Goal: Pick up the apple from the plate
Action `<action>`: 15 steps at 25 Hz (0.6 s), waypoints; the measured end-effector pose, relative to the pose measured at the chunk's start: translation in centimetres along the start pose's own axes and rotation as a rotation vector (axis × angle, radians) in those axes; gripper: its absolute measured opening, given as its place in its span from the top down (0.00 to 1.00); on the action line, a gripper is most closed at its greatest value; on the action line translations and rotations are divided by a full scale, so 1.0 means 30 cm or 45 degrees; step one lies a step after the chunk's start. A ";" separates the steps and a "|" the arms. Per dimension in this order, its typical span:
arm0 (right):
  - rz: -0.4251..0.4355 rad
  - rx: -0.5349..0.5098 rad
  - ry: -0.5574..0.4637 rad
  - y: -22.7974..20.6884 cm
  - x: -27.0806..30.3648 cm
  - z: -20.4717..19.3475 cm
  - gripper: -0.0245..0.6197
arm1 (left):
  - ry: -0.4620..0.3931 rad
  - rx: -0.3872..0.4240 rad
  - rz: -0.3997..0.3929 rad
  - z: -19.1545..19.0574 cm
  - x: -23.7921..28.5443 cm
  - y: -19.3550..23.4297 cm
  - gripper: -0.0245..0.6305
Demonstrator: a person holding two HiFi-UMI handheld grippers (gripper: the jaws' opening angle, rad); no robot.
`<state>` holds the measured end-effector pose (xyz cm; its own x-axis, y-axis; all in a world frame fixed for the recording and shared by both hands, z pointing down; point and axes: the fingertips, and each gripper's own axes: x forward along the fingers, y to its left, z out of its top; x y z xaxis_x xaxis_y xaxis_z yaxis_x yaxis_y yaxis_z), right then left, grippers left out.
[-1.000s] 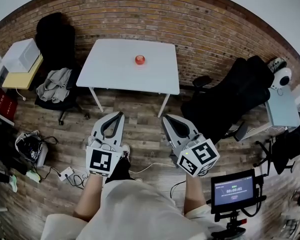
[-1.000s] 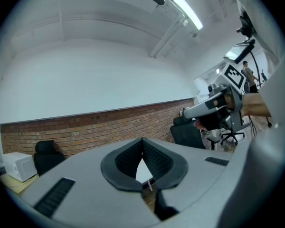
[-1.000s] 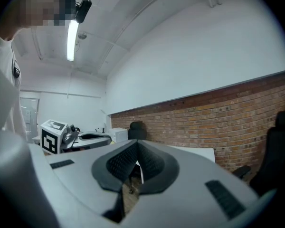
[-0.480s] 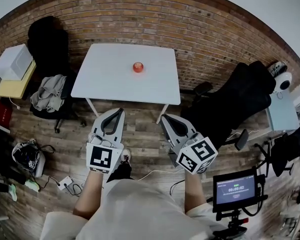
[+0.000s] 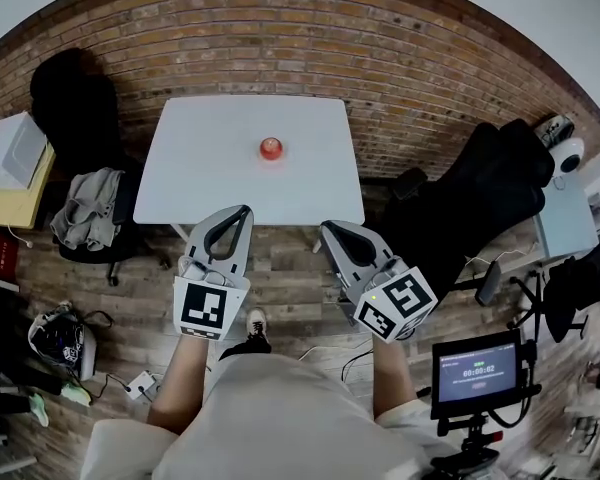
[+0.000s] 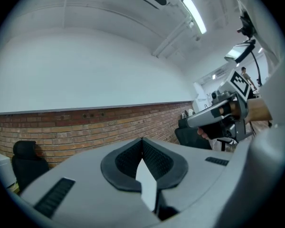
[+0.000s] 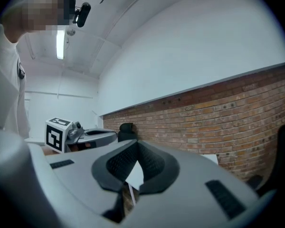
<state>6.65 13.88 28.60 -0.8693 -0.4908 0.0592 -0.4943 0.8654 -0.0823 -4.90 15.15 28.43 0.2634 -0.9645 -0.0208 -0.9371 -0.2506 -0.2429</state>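
We find very little to read here. The small screen (image 5: 477, 371) on a stand at the lower right of the head view shows a row of white digits in clock form, in pairs set apart by colons. We read it as 00:00:02, though the last digit is too small for us to be sure. A green line above the digits and a red band below them are too small to read. The left marker cube (image 5: 204, 310) on the left gripper (image 5: 242, 211) and the right marker cube (image 5: 397, 306) on the right gripper (image 5: 327, 228) bear black-and-white square code patterns, which are not letters or numbers.
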 end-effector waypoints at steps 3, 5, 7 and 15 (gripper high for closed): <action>-0.048 0.028 0.009 -0.056 0.066 0.006 0.96 | 0.006 -0.010 -0.012 -0.020 0.052 0.050 0.96; -0.052 0.046 0.024 -0.085 0.111 0.003 0.96 | 0.011 -0.017 -0.014 -0.036 0.086 0.086 0.96; -0.045 0.059 0.036 -0.108 0.153 -0.004 0.96 | 0.013 -0.030 -0.015 -0.053 0.121 0.121 0.96; -0.005 0.086 0.002 -0.175 0.304 0.026 0.96 | 0.011 -0.045 -0.031 -0.101 0.247 0.245 0.96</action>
<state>1.29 4.79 28.79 -0.8674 -0.4939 0.0609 -0.4972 0.8547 -0.1491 -10.54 5.92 29.42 0.2842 -0.9587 -0.0066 -0.9381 -0.2766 -0.2086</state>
